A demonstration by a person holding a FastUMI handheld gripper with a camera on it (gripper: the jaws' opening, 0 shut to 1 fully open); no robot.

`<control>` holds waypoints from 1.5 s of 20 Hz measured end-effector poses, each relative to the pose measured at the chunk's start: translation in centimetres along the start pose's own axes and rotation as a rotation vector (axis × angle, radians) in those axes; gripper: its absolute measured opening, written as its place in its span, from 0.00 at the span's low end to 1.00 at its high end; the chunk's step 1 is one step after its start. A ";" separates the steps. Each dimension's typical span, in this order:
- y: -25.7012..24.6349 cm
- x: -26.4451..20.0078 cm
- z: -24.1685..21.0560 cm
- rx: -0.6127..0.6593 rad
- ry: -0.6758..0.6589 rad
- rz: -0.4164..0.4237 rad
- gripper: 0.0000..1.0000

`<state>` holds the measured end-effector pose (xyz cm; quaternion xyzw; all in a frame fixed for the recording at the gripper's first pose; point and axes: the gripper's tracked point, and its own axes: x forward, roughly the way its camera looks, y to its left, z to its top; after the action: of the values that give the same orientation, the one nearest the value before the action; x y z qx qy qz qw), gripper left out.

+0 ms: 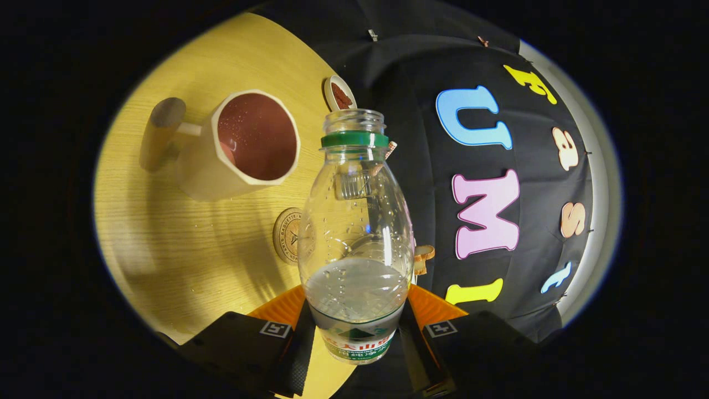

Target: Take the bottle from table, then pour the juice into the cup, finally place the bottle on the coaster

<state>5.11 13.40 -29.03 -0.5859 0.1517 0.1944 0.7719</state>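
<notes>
The bottle (356, 233) sits between my jaws, which are clenched on its lower body at the label band, one finger pressing each side; its cap is off and the green neck ring sits just under the open mouth. It is clear thin plastic, with liquid filling only the lower part and droplets clinging to the inside wall, so I judge it light and bottom-heavy, soft enough to dent and burp out liquid if I squeeze harder, and a bit slippery on the smooth label. Holding low, where the liquid backs the wall, seems the stiffest place. Just behind the bottle, on the wooden desk (166, 249), lies the round coaster (287, 235), partly hidden by it. Beyond it stands the pale faceted cup (243, 145) with its handle turned away from the bottle, dark reddish inside with wet specks.
</notes>
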 end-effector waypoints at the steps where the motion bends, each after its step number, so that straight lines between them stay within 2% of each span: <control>1: 0.0 0.0 0.0 -0.015 0.001 -0.001 0.72; 6: 0.0 0.4 -0.5 -0.052 0.027 -0.006 0.72; 11: -0.5 0.6 -0.9 -0.147 0.050 -0.021 0.72; 30: -0.4 0.9 -0.5 -0.297 0.065 -0.006 0.72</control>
<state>6.10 12.93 -29.26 -0.7002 0.1445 0.1934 0.6719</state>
